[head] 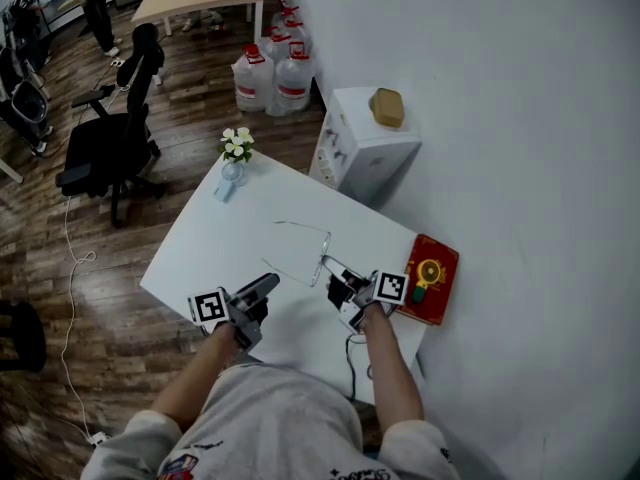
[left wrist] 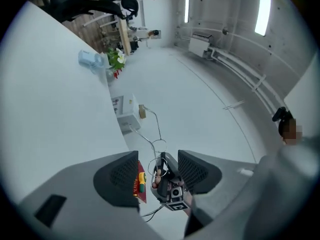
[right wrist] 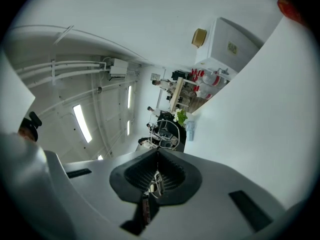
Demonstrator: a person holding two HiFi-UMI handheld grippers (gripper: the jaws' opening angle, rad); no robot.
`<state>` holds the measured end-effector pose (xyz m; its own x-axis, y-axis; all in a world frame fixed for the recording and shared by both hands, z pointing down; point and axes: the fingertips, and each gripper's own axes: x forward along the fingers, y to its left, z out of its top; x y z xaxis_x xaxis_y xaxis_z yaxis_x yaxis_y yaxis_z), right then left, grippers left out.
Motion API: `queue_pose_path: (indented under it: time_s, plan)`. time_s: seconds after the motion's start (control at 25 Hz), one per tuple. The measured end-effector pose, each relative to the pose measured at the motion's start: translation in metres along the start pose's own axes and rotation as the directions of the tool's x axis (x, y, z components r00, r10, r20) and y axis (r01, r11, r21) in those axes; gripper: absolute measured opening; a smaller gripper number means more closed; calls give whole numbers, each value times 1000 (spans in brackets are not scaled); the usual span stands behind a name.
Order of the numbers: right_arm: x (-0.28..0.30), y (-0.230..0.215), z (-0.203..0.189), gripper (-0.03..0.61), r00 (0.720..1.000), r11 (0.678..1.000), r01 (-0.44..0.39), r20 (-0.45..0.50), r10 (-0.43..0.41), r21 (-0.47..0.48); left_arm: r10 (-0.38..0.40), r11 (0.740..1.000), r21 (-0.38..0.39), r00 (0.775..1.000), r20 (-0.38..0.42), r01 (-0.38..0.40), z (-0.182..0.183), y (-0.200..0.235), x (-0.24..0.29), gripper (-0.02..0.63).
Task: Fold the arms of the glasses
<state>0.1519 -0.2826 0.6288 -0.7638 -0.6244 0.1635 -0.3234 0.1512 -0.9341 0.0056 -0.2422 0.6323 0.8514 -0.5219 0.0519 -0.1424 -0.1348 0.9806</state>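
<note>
The white rectangular worktop (head: 215, 253) carries a flat red box (head: 432, 280). Just left of that box, the right tool (head: 336, 286) is clenched on thin wire-rimmed glasses (head: 322, 256). Farther left, the left tool (head: 268, 285) hangs released and empty. Both arms look unfolded, so all the folding remains.

One white bench (head: 215, 253) bears one pair of thin wire-framed glasses (head: 305, 258), one flat red box (head: 432, 278) and one pale blue vase of white flowers (head: 234, 158).

The glasses (head: 300, 251) are thin metal wire, the table (head: 200, 258) smooth matt.
</note>
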Motion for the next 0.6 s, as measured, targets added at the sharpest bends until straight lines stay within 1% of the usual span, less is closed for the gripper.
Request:
queue_pose_path:
  time_s: [0.04,0.08,0.16,0.24,0.44,0.52,0.6]
  plan:
    - [-1,0,0,9,1000,1000,-5,3,5,-3,12,999,-30,1000,2,-12,-3,3,1,233]
    - [-2,0,-1,9,1000,1000,-8,4,8,-4,2,999,-38,1000,5,-2,-4,2,4,222]
    - [-3,1,-3,9,1000,1000,-16,5,16,1,-25,999,-32,1000,12,26,-4,0,10,213]
    - [-3,2,-4,9,1000,1000,-26,6,26,12,-35,999,-25,999,19,36,-3,0,13,201]
    - [-3,6,-9,9,999,999,-33,2,33,9,-16,999,-32,1000,22,17,-4,-4,18,149]
    - [-4,6,-12,9,1000,1000,-28,1,28,14,-4,999,-51,1000,22,5,-7,-5,19,118]
    - [-3,7,-14,9,999,999,-33,-7,33,-2,12,998,-69,1000,24,-11,-8,-6,19,96]
